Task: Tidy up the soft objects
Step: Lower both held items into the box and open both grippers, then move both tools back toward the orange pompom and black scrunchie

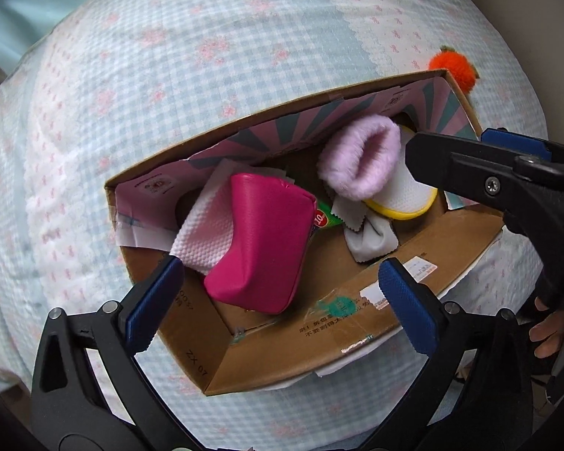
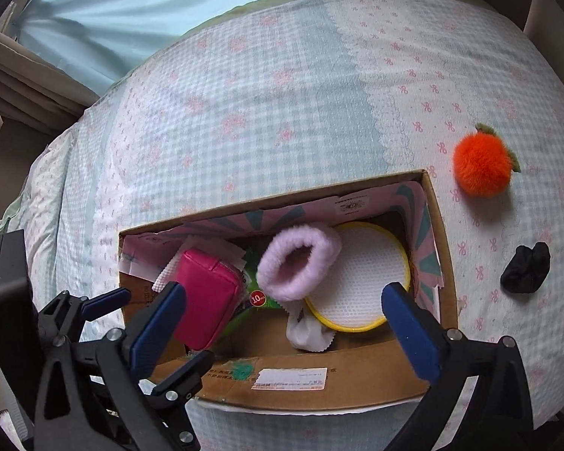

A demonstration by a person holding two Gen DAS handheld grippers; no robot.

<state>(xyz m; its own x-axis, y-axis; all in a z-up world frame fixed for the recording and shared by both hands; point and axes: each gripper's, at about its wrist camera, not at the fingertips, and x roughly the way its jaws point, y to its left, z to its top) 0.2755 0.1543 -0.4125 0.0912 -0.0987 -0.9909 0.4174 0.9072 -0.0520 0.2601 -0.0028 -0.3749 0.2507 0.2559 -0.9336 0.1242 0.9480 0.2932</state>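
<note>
An open cardboard box (image 1: 376,323) (image 2: 357,379) lies on the bed. In it are a magenta pouch (image 1: 259,248) (image 2: 206,297), a lilac fluffy cuff (image 1: 361,158) (image 2: 297,263), a white round pad with a yellow rim (image 1: 406,191) (image 2: 361,278), white paper towel (image 1: 203,233), a grey cloth (image 1: 372,240) and a green packet (image 1: 325,220). My left gripper (image 1: 282,297) is open and empty above the box's near side. My right gripper (image 2: 282,323) is open and empty over the box. An orange plush fruit (image 2: 483,165) (image 1: 453,69) and a black soft item (image 2: 526,268) lie on the bed right of the box.
The bed has a blue-checked quilt with pink bows (image 2: 282,94) (image 1: 169,75). A pale blue curtain (image 2: 150,7) hangs behind the bed. The right gripper's body (image 1: 507,184) crosses the right of the left wrist view; the left gripper (image 2: 105,338) shows at the left of the right wrist view.
</note>
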